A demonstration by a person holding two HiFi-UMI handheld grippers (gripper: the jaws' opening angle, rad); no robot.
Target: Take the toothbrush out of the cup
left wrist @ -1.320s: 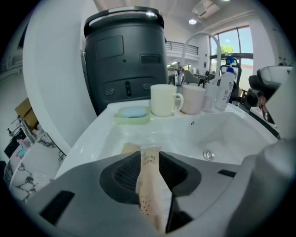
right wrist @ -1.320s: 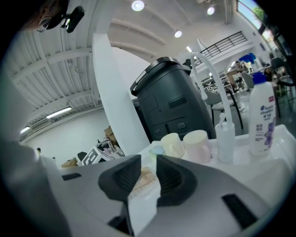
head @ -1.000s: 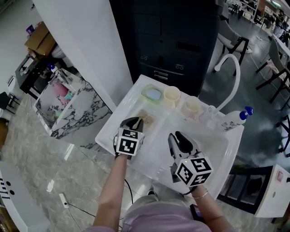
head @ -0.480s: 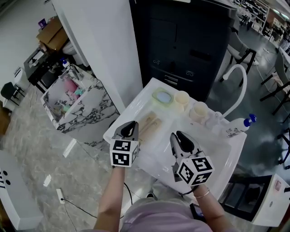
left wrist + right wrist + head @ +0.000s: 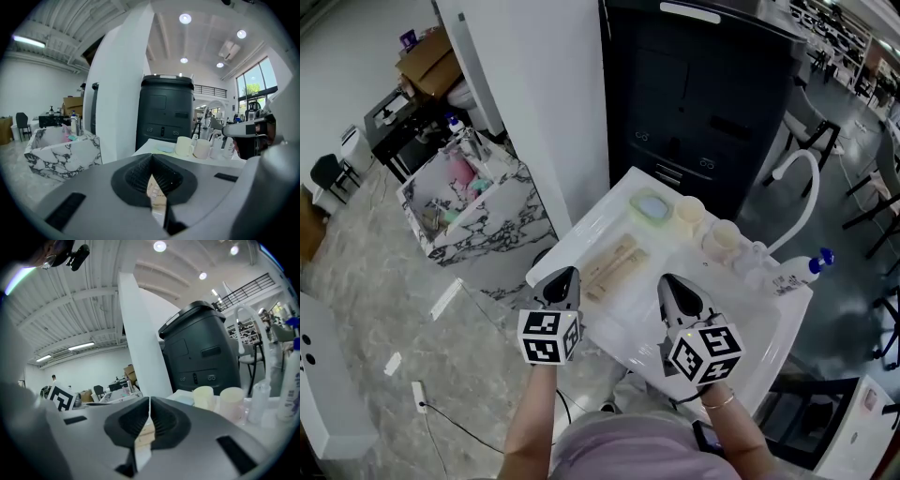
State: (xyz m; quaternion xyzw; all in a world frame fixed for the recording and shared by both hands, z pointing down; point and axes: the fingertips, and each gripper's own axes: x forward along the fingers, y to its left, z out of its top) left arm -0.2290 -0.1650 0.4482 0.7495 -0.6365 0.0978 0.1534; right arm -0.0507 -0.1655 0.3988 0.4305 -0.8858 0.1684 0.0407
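Our left tongs (image 5: 562, 279) hang over the near left edge of the white tabletop (image 5: 750, 314), tips pressed together with nothing between them. Just beyond lie beige packets (image 5: 609, 267). Our right tongs (image 5: 677, 289) are likewise closed and empty. Two cream cups (image 5: 689, 214) stand at the far edge, well apart from both tongs. We cannot make out the toothbrush.

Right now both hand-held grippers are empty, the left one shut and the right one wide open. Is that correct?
Not quite. The right hand-held gripper is shut too: the right gripper view shows its jaws meeting at the tips with nothing between them. The rest holds: the left hand-held gripper is shut, and both are empty.
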